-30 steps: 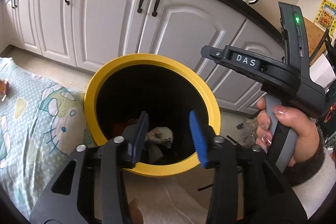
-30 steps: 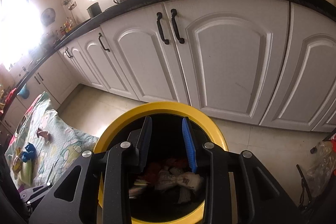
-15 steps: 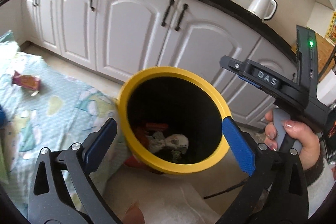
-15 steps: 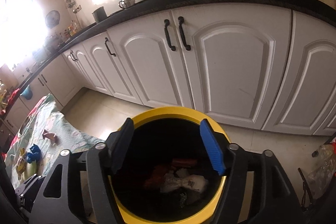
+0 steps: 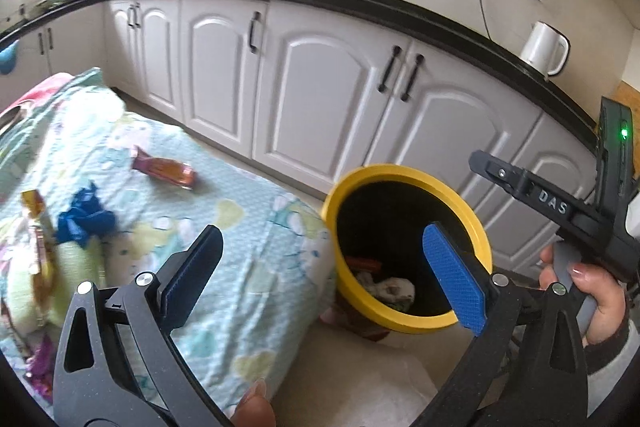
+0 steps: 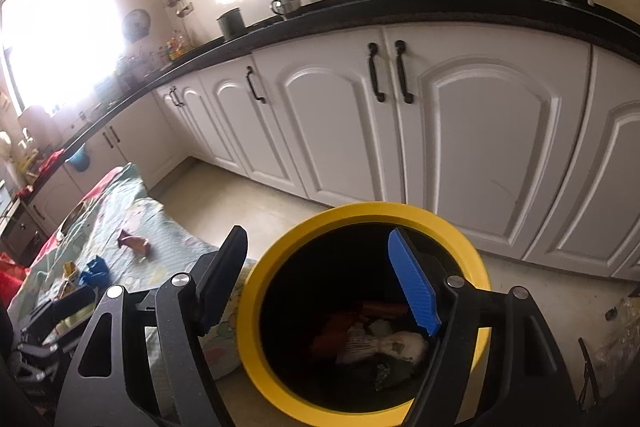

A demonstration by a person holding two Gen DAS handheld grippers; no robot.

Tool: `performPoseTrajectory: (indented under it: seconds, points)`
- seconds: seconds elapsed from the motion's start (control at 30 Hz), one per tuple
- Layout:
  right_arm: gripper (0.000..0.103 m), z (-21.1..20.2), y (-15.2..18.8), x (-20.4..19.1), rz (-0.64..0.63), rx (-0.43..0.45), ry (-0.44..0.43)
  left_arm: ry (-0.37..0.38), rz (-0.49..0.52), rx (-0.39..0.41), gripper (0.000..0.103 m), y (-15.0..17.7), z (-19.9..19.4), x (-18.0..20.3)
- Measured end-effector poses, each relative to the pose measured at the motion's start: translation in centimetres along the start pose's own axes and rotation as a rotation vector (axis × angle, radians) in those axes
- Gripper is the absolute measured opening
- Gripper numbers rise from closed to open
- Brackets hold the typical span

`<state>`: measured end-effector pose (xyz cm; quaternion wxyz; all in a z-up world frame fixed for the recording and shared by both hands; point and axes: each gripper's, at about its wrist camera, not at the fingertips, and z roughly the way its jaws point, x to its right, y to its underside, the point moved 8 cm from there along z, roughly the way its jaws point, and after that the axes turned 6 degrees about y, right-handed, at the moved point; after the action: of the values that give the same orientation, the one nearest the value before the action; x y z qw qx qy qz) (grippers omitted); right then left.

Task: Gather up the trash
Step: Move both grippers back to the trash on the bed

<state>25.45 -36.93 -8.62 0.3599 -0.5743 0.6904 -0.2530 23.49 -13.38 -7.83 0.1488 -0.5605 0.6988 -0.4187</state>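
Observation:
A yellow-rimmed black bin stands on the floor beside a patterned sheet; it also shows in the right wrist view. Crumpled white paper and red wrappers lie inside it. On the sheet lie an orange-pink wrapper, a blue crumpled piece and a yellow wrapper. My left gripper is open and empty above the sheet's edge, left of the bin. My right gripper is open and empty over the bin's mouth; its body shows in the left wrist view.
White kitchen cabinets with a black countertop run behind the bin. A white kettle stands on the counter. A clear crumpled bag lies on the floor right of the bin.
Both grippers opened wide. The left gripper swung left and back from the bin, bringing the sheet and its wrappers into view. The right gripper pulled back slightly above the bin.

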Motion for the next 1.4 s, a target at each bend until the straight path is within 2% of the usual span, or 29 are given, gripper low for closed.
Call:
performPoseTrajectory:
  seconds: [0.67,1.4]
  points:
    - [0.071,-2.2,1.1,-7.5,-0.120,0.000,-0.129,-0.159,-0.102,0.135,0.092,-1.4,-6.8,-7.4]
    - [0.072,-4.2,4.2,-17.8,-0.280,-0.033,-0.298,-0.284,-0.198,0.188,0.092,-0.1,-11.7,-15.1]
